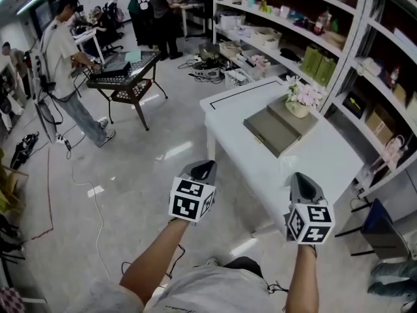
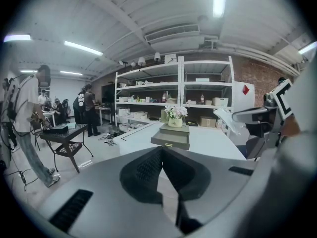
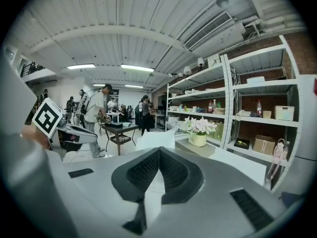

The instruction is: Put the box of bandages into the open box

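Observation:
On the white table (image 1: 326,158) lies a flat grey-green box (image 1: 272,130) with a gold clasp on its front; the same box (image 2: 171,138) shows in the left gripper view. A second flat grey piece (image 1: 306,117) lies behind it under a pot of flowers (image 1: 298,99). I cannot make out a box of bandages in any view. My left gripper (image 1: 204,169) hangs over the floor just off the table's near corner, shut and empty (image 2: 161,150). My right gripper (image 1: 301,180) is over the table's near edge, also shut and empty (image 3: 159,150).
White shelving (image 1: 313,38) full of goods runs along the table's far side and right. A blue chair (image 1: 384,230) stands at the right. Across the floor a person (image 1: 65,64) works at a black trolley table (image 1: 127,77). Cables (image 1: 85,194) trail over the floor.

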`<state>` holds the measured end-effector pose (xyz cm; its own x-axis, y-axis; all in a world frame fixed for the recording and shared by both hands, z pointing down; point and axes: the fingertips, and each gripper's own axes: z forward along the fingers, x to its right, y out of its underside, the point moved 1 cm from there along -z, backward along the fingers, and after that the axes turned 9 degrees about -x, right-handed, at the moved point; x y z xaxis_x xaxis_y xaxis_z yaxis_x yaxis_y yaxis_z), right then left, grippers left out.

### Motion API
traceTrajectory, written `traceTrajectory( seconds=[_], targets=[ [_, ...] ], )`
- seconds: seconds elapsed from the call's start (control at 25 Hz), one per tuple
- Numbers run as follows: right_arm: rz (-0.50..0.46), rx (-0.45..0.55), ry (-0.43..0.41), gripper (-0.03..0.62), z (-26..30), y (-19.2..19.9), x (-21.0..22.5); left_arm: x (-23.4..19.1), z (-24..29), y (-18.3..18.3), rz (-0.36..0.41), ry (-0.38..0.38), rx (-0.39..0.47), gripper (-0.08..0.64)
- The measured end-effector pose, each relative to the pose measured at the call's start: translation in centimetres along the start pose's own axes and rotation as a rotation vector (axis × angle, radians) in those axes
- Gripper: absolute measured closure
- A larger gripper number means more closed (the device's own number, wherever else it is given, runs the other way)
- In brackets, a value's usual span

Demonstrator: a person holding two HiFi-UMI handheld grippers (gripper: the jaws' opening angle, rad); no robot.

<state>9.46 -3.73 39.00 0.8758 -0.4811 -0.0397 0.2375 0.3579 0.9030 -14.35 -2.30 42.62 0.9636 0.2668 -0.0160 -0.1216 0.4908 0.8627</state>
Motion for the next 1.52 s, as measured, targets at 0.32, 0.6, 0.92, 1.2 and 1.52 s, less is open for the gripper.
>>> traceTrajectory(
  seconds=[0.32, 0.6, 0.92, 1.2, 1.52],
  targets=[
    [-0.007, -0.007, -0.007, 0.588, 3.0, -0.8, -0.1, -1.7, 2.0, -0.3, 0.005, 0.005, -0.010, 0.555],
    [-0.004, -0.011, -0.009, 0.588, 6.7, -1.7, 1.0, -3.6, 5.2, -1.6, 0.015, 0.004, -0.018, 0.555],
    [0.009, -0.023, -0.007, 0.588, 12.3, -3.9, 3.8, -5.8, 10.8, -4.9, 0.033, 0.013, -0.036, 0.555],
    [0.022, -0.029, 0.004, 0.588, 17.7, -6.1, 7.1, -7.7, 16.6, -8.7, 0.044, 0.024, -0.041, 0.555],
    [0.038, -0.055, 0.009, 0.588, 22.8, -7.3, 10.9, -8.4, 23.0, -11.6, 0.061, 0.049, -0.063, 0.555]
  ],
)
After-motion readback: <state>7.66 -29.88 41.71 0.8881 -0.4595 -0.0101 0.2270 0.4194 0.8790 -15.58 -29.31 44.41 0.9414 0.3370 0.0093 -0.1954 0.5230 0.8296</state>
